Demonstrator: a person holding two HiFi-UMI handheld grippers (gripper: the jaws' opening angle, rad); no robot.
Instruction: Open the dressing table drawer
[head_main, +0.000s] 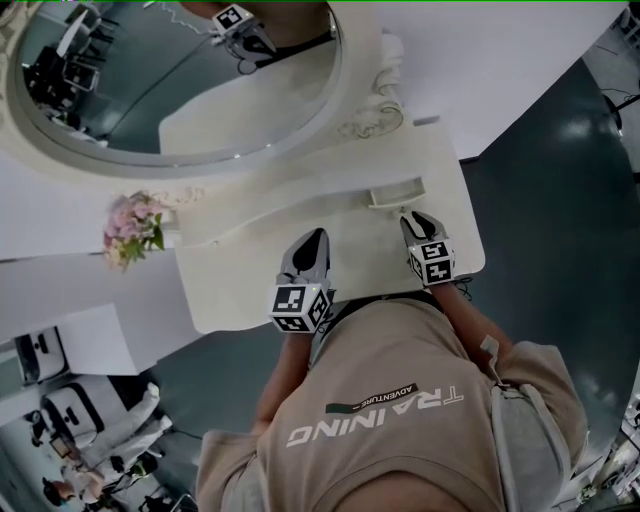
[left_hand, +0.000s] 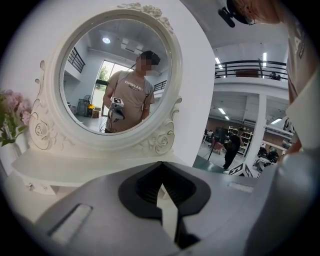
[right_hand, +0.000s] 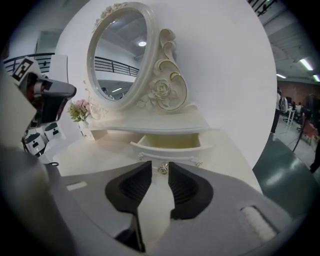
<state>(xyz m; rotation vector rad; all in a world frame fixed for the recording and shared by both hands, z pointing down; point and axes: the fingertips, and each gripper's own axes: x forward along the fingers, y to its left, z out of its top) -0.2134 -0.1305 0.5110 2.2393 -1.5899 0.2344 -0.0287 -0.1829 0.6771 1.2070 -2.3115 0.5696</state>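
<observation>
The white dressing table (head_main: 236, 287) has a small drawer (head_main: 395, 192) under its mirror shelf at the right. The drawer (right_hand: 170, 144) stands pulled out, with its pale inside showing. Its little metal knob (right_hand: 163, 169) hangs at the front, just beyond my right gripper's tips. My right gripper (right_hand: 159, 165) is open, its jaws apart and touching nothing. In the head view my right gripper (head_main: 415, 222) points at the drawer front. My left gripper (head_main: 315, 237) hovers over the tabletop further left. Its jaws meet at the tips with nothing between them (left_hand: 161, 163).
A large oval mirror (head_main: 180, 90) in a carved white frame fills the back of the table. A vase of pink flowers (head_main: 133, 225) stands at the left end. The table's curved front edge is against the person's body, with dark floor (head_main: 560, 200) to the right.
</observation>
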